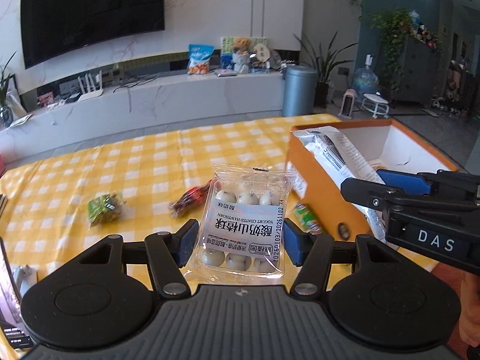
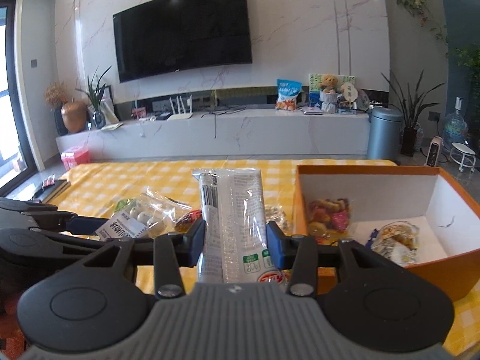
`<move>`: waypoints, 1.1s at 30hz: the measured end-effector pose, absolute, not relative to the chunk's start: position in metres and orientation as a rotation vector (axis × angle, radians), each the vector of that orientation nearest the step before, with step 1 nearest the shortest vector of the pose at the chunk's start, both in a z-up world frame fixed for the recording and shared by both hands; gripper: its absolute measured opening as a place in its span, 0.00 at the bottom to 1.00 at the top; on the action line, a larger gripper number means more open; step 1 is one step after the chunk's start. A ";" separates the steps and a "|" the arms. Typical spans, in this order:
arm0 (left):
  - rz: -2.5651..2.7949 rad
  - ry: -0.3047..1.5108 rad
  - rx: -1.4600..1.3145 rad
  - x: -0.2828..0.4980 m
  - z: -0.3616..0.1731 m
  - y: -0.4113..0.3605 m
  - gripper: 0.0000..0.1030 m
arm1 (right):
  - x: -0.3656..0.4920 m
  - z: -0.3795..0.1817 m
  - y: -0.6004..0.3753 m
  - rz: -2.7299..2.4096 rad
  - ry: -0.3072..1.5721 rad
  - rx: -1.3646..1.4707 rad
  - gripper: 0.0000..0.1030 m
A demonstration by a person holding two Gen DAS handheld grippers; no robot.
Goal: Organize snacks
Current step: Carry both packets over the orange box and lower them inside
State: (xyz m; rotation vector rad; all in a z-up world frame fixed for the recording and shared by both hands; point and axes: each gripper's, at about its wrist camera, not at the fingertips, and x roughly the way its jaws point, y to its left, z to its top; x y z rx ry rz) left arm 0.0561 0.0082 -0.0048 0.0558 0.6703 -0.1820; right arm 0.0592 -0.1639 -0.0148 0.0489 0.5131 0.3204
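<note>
My left gripper is shut on a clear pack of yogurt-coated hawthorn balls, held above the yellow checked tablecloth. My right gripper is shut on a long white-and-clear snack packet, just left of the orange box. The box holds a bag of mixed sweets and a wrapped snack. In the left wrist view the right gripper reaches in from the right with its packet over the box.
On the cloth lie a green wrapped snack, a red wrapped snack and a green candy beside the box. A phone sits at the table's left edge. A TV console and bin stand beyond the table.
</note>
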 end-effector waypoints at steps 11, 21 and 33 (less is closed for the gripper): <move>-0.348 0.585 0.146 0.081 0.020 -0.063 0.66 | 0.055 0.011 -0.245 0.173 0.461 0.136 0.41; -0.454 0.570 0.243 0.124 0.018 -0.121 0.67 | 0.081 0.015 -0.299 0.071 0.471 0.112 0.41; -0.547 0.644 0.350 0.171 -0.010 -0.164 0.66 | 0.136 0.003 -0.339 0.036 0.581 0.051 0.41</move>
